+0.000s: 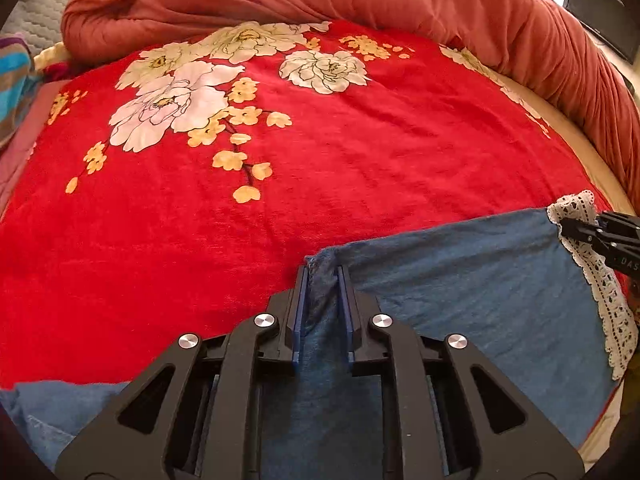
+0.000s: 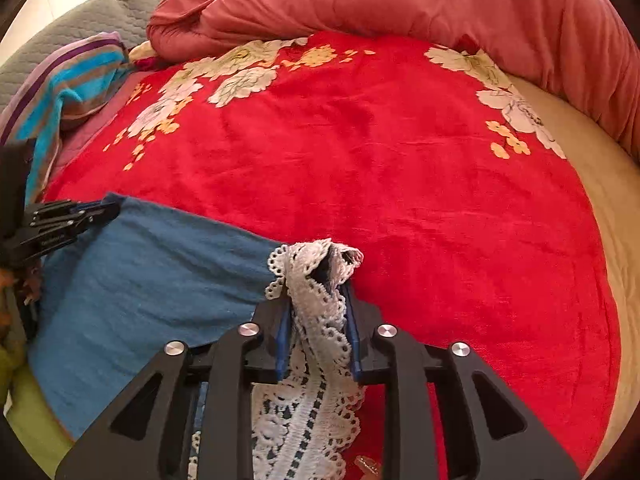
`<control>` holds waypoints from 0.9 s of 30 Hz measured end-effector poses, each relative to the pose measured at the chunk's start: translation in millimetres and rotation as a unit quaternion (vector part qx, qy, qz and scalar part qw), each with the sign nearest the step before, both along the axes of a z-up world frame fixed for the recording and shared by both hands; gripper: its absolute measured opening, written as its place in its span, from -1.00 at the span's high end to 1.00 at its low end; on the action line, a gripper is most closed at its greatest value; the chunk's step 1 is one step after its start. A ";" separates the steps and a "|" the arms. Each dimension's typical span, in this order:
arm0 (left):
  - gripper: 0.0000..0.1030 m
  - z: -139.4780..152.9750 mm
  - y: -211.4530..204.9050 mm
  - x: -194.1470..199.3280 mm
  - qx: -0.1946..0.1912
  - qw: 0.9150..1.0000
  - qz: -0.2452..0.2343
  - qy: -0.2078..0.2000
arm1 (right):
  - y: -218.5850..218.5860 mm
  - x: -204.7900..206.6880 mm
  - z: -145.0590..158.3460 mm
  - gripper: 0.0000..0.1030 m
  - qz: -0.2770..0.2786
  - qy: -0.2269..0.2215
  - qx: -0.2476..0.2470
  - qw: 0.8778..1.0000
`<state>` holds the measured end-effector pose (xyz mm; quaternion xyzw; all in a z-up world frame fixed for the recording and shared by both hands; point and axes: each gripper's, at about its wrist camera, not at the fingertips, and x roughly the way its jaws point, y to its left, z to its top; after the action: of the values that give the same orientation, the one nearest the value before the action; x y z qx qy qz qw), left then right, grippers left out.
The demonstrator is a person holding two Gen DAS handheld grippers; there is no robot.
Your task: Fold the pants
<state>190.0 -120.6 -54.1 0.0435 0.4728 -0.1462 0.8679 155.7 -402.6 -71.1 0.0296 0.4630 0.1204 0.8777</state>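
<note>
Because each gripper pinches one end of the same edge, the pants [image 1: 460, 280] hang taut between them over the red blanket [image 1: 360, 140] — ready to fold. The left gripper [image 1: 323, 280] clamps plain blue cloth; the right gripper [image 2: 318, 296] clamps the lace trim [image 2: 316, 320].

Matt denim pants [image 1: 472, 280], lace hem [image 2: 320, 320], plush blanket [image 1: 360, 152].
</note>
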 end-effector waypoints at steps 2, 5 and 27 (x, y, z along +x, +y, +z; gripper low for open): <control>0.75 0.3 2.8 -0.8 -0.007 1.000 0.001 -0.002 | -0.7 -0.4 1.6 0.36 -0.009 -0.003 -0.016 1.000; 0.39 7.7 11.0 -4.8 -0.006 1.000 0.019 -0.015 | -7.0 -4.4 7.9 0.02 -0.029 -0.006 -0.037 0.999; -0.52 11.1 81.9 -98.6 0.035 0.993 0.116 -0.004 | 75.4 -110.3 13.2 -0.34 0.048 -0.018 -0.108 0.993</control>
<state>91.4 -38.7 -43.0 0.0191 0.4760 -0.0279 0.8788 45.4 -327.1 -57.8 -0.0903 0.4587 0.1124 0.8768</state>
